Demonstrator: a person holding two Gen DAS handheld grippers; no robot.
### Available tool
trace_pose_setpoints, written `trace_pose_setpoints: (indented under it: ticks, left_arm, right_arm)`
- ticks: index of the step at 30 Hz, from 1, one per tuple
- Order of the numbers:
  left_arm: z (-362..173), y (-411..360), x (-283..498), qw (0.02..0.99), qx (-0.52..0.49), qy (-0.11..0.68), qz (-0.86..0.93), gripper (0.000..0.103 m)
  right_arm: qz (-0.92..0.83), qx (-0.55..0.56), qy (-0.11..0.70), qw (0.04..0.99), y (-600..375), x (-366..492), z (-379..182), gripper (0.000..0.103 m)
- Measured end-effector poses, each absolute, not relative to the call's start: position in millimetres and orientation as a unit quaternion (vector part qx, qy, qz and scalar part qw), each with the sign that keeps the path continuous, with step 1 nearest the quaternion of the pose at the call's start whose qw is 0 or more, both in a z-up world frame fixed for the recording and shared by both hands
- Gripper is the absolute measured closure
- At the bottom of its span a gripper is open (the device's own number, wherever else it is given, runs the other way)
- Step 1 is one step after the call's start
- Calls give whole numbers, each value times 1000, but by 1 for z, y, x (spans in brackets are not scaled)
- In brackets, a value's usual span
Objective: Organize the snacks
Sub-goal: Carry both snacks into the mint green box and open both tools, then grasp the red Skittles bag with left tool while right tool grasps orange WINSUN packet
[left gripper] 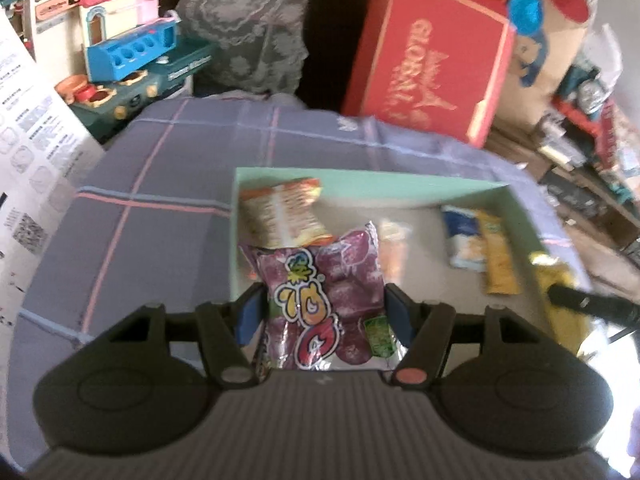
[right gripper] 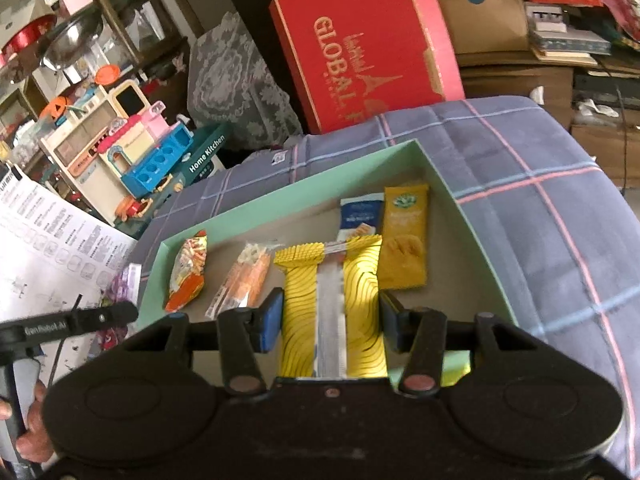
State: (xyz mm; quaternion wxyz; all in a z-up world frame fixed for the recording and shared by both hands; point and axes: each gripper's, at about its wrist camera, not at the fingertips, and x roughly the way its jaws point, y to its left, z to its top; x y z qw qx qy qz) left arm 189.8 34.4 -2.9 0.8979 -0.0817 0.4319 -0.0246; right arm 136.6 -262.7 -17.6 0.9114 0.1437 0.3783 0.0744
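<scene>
My left claw [left gripper: 322,312] clamps a crinkly purple foil snack bag [left gripper: 320,296]; my right claw [right gripper: 328,314] clamps a yellow patterned wrapper [right gripper: 332,304]. Both hang over the shallow mint-green cardboard box [right gripper: 280,196].

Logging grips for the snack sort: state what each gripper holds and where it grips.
Left gripper: purple snack bag, pinched across its side edges. Right gripper: yellow snack packet, gripped across its long sides.

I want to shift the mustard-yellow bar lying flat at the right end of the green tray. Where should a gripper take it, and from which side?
Grip the mustard-yellow bar across its narrow width at mid-length, coming from above. It lies flat and long. The blue-and-white packet crowds one long edge, and the tray wall stands near the other, so finger room is probably tight.
</scene>
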Motion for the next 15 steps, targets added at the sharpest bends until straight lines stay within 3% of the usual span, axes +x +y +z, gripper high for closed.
trace_pose_setpoints:
  ticks: [5, 8, 9, 10, 12, 15]
  left_arm:
    - [-23, 34, 200, 891, -58, 451, -14, 37]
    - [-29, 28, 200, 891, -40, 452, -14, 21]
    - [-29, 24, 197, 893, -33, 449, -14, 14]
    - [-28, 21, 196, 895, -28, 444, -13, 0]
    - [-24, 15, 191, 902, -22, 431, -16, 0]
    - [-22, 8, 187, 901, -18, 433, -20, 0]
  right_arm:
    - [75, 138, 394, 906, -251, 165, -31, 54]
    - [83, 134, 404, 901, -244, 176, -39, 46]
    - [86, 133, 407, 900, -243, 178, -40, 31]
    - [86, 135, 409, 898, -242, 179, -41, 13]
    - [82, 137, 401, 902, -243, 176, -40, 2]
    - [79, 136, 395, 905, -249, 169, -38, 0]
